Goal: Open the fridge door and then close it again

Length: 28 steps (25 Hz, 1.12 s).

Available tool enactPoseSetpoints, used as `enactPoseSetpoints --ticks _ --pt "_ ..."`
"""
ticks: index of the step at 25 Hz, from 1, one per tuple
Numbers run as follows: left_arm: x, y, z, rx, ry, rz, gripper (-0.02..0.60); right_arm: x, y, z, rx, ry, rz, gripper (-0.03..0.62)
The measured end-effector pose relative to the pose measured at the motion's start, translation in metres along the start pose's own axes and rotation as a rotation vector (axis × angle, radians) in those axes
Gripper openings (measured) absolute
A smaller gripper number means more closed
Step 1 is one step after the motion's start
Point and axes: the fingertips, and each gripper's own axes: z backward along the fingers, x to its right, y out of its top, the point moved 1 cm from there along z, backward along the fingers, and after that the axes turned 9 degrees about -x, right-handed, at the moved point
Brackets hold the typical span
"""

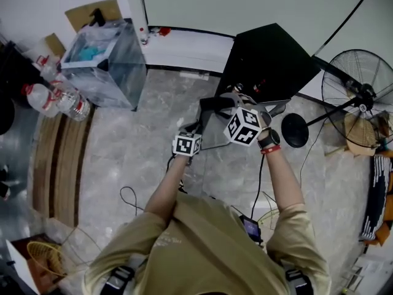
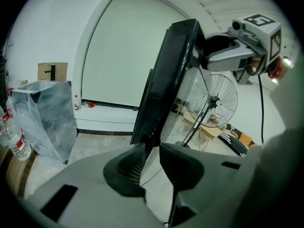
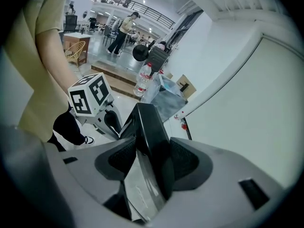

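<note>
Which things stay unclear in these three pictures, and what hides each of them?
- Inside of the black fridge: the head view shows only its top; both gripper views show only the edge of its dark door.
- Left gripper: its view does not settle whether the pads press the door; in the head view the marker cube covers the jaws.
- Clear plastic water bottles: labels too small to read, head view.

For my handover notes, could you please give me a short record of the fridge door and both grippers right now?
fridge door: swung open, black frame, glass pane
right gripper: shut on the door's edge
left gripper: jaws apart at the door's lower part; contact unclear
nearby: standing fan, plastic-lined bin
</note>
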Motion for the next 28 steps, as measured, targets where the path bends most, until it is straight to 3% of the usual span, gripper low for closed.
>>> enactPoseSetpoints --ticks 12,21,28 --pt "-0.029 0.03 -0.016 -0.073 -0.023 -0.12 0.104 0.031 0.009 -0.025 -0.057 -0.009 -0.101 0.241" --pt "-0.046 0.059 -0.039 -0.081 -0.073 -0.127 0.106 0.06 0.005 -0.041 -0.077 -0.058 -0.18 0.241" --pt "-0.068 0.087 -0.059 -0.073 -0.067 -0.146 0.106 0.087 0.004 -0.061 -0.078 -0.111 -0.244 0.241"
